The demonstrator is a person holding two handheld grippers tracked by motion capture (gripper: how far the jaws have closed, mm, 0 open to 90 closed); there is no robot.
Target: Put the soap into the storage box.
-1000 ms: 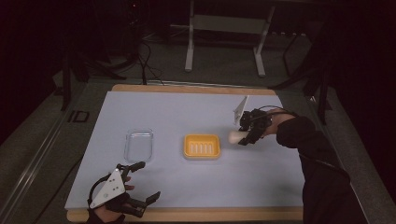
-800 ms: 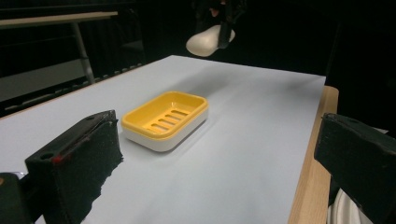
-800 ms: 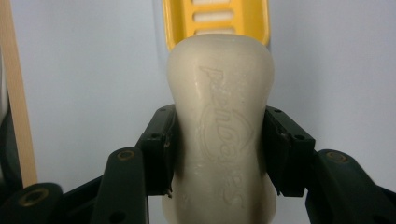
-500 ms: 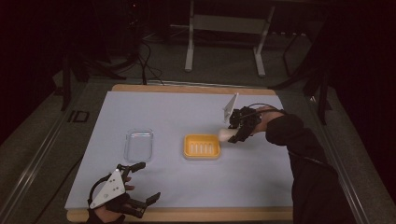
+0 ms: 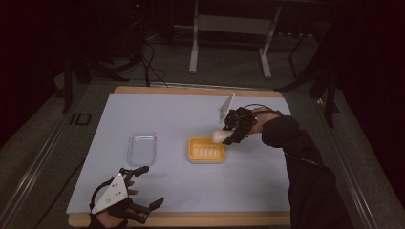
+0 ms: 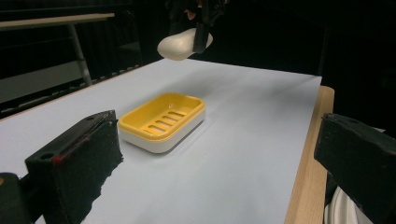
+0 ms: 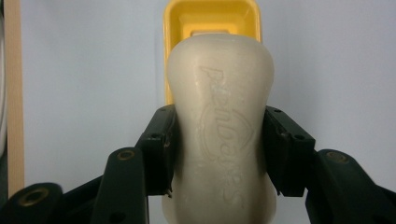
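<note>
At the left, near the front edge of the table [image 5: 157, 109], the left gripper [image 5: 143, 188] rests low in the person's hand. Its two black jaws stand wide apart and there is nothing between them. In the left gripper view the pale blue table surface lies open between these jaws, and the yellow soap dish [image 6: 162, 121] is ahead of them, a little toward the left jaw. One jaw hangs past the wooden front edge of the table.

Ahead of the left gripper, slightly to its right in the high view, a clear plastic lid [image 5: 142, 148] lies flat on the table. It is apart from the gripper.

More to the right stands the yellow soap dish [image 5: 206, 149], between the two grippers and well apart from the left one. It has slots in its floor and a white base under the yellow part.

At the right, the right gripper [image 5: 228, 135] is held above the table, just beside the far right corner of the dish. Its jaws are closed on a cream bar of soap [image 7: 220, 126], and the pads press on both long sides of the bar. The soap [image 5: 218, 137] points out past the jaw tips toward the dish and hangs in the air over the dish's edge, not touching it. In the right gripper view the dish [image 7: 212, 18] is seen beyond the tip of the bar.
</note>
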